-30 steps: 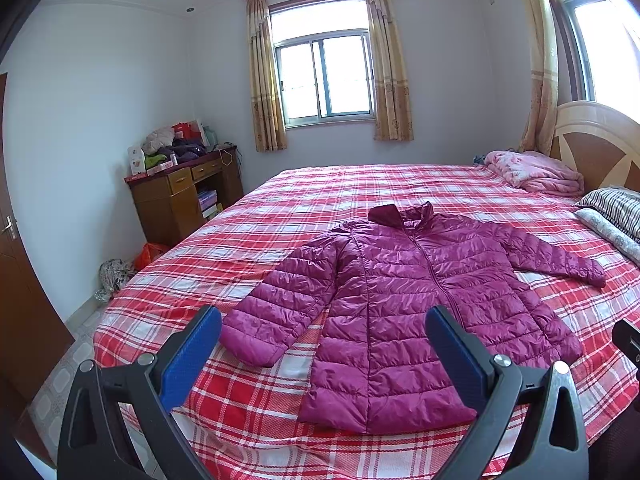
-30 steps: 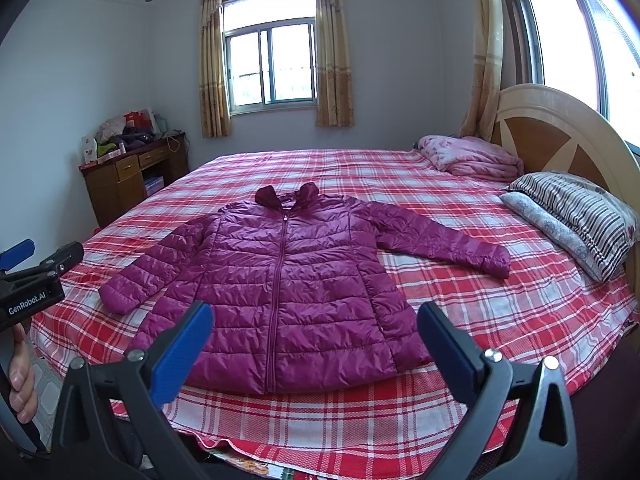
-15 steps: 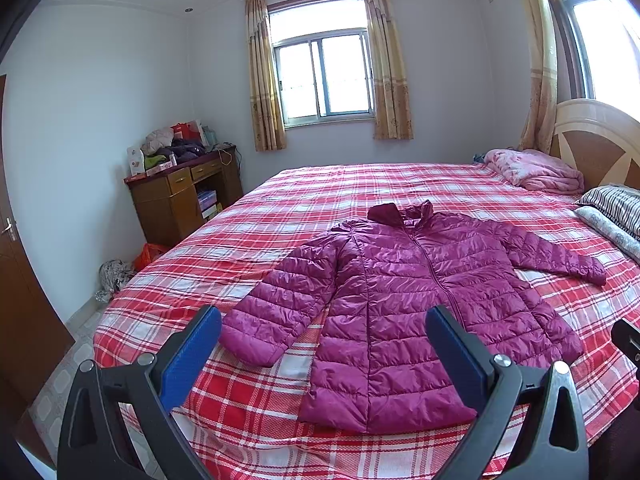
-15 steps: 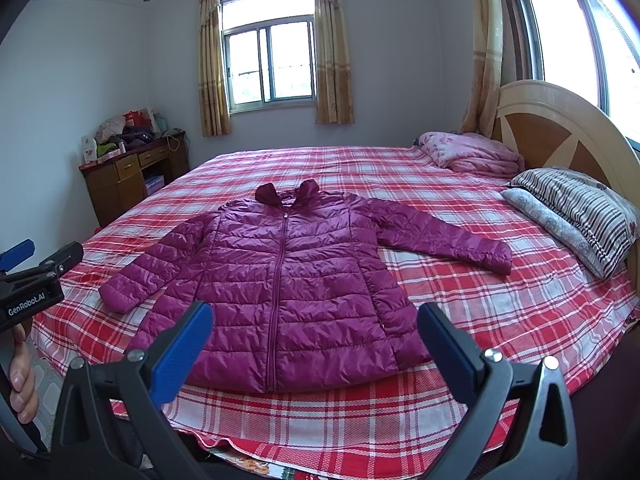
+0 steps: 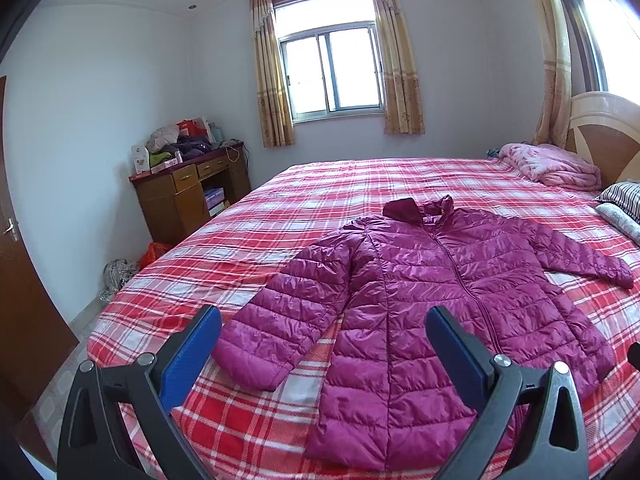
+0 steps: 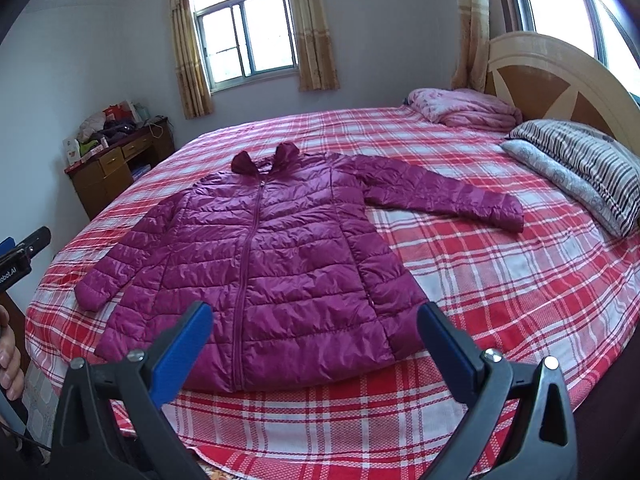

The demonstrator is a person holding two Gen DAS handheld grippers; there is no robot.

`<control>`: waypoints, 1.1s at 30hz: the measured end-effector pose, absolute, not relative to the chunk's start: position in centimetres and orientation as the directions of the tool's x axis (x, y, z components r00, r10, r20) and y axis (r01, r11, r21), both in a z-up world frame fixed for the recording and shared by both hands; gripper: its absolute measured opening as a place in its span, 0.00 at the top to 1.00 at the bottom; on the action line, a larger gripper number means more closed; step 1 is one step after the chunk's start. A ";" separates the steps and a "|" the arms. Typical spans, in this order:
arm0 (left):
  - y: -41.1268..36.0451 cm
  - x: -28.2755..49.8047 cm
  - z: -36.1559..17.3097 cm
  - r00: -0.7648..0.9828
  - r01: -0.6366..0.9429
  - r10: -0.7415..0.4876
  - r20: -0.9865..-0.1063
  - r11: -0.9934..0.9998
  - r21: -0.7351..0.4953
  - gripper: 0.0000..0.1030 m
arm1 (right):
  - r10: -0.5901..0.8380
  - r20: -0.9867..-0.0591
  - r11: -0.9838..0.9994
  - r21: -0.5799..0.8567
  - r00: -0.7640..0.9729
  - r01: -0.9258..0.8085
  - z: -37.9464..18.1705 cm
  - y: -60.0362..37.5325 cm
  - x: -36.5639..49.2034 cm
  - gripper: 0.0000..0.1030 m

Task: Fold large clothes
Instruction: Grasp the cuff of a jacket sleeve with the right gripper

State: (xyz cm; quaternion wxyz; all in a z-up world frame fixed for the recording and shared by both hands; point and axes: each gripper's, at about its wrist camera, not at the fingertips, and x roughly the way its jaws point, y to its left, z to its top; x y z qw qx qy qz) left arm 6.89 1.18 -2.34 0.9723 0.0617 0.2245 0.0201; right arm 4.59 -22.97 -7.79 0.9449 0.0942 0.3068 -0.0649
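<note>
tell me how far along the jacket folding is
Done: the purple jacket lies spread flat, zipped, front up on the plaid bed, both sleeves out. In hand: nothing; the left hand-held gripper and right hand-held gripper are open and empty. Left: every fold.

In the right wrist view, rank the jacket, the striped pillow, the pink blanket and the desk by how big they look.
Largest to smallest as they appear:
1. jacket
2. striped pillow
3. pink blanket
4. desk

The blanket and desk look close in size, and both sit far from the camera, so their order is unsure.
</note>
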 end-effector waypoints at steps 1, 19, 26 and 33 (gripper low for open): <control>0.9 7.8 -2.8 0.898 -0.013 0.072 -0.434 0.990 0.139 0.01 | -0.069 -0.602 0.970 0.146 0.796 0.195 -8.2 -23.6 5.1 0.00; -3.3 26.3 -11.2 0.843 -0.053 0.185 -0.506 0.963 0.264 0.01 | -0.260 -0.717 0.757 0.264 0.646 0.598 -12.4 -46.5 16.0 0.09; -4.5 31.6 -12.4 0.825 -0.062 0.217 -0.522 0.952 0.299 0.01 | -0.316 -0.737 0.672 0.271 0.598 0.689 -13.3 -54.1 20.4 0.17; -3.7 36.0 -14.0 0.777 -0.098 0.253 -0.577 0.953 0.285 0.01 | -0.293 -0.791 0.677 0.225 0.537 0.701 -15.6 -56.0 23.1 0.45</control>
